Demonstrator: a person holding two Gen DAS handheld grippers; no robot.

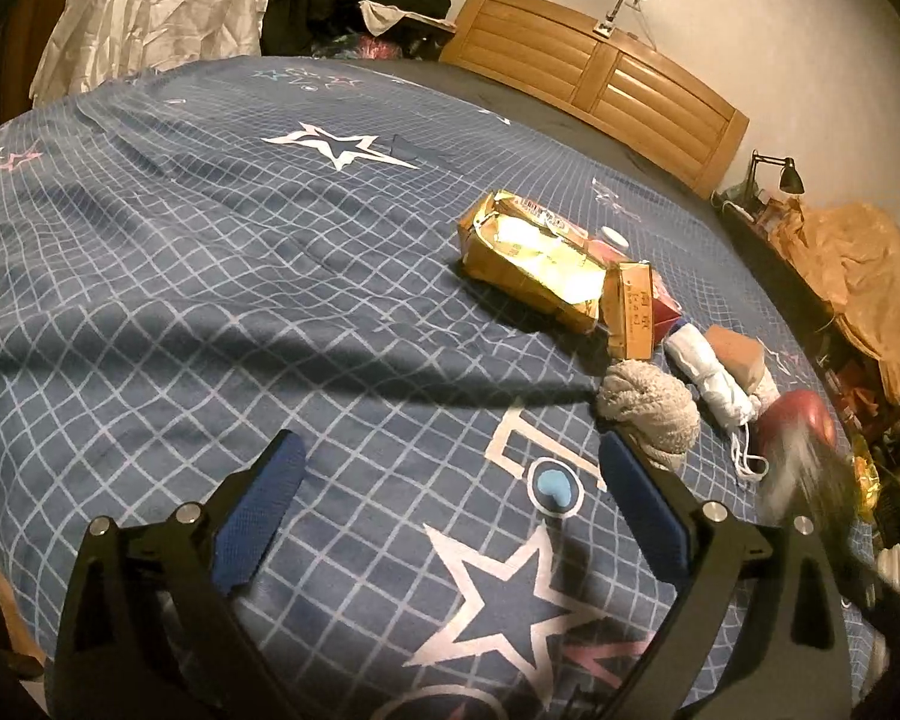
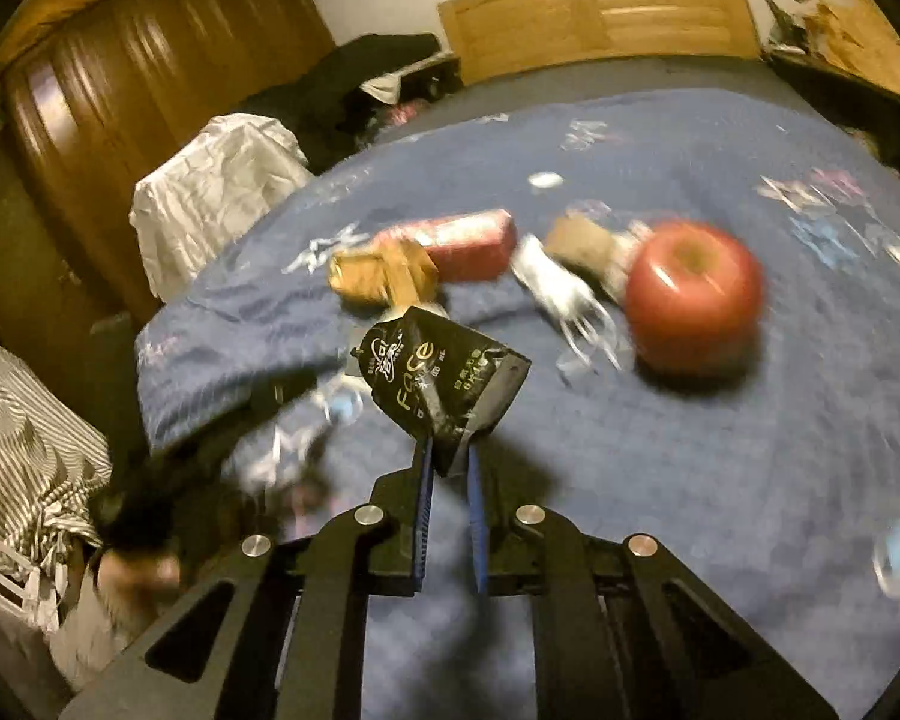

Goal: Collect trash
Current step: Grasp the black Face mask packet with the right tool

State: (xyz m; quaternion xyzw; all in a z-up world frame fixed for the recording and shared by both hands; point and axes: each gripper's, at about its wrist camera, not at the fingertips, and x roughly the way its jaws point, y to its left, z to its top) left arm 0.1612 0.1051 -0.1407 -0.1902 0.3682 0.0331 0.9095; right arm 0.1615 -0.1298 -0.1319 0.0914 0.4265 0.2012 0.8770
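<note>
right wrist view: right gripper is clamped on a black sachet, pinching its lower corner between the blue pads, w/ most of the pack sticking up and fwd past the tips, clear of the bed. bg is smeared, so details beyond are soft: a red apple sits on the cover to the right, a red pack and a tan carton behind, a crumpled white mask between them. left wrist view shows left gripper w/ jaws wide apart and nothing in them, hanging over bare blue quilt; the gold wrapper, small orange box, knit ball and the apple lie ahead and to its right. no bin or bag is visible in either view, so the drop spot can't be told. step in hand looks like carrying off the sachet. to do it well: keep the pinch firm, since only a corner is held and a slick foil pack could slide out; carry smoothly, no jerks; let go only once over the container. left could meanwhile line up on the gold wrapper, coming at it w/ pads astride its narrow side, and leave the apple, prob not trash.
</note>
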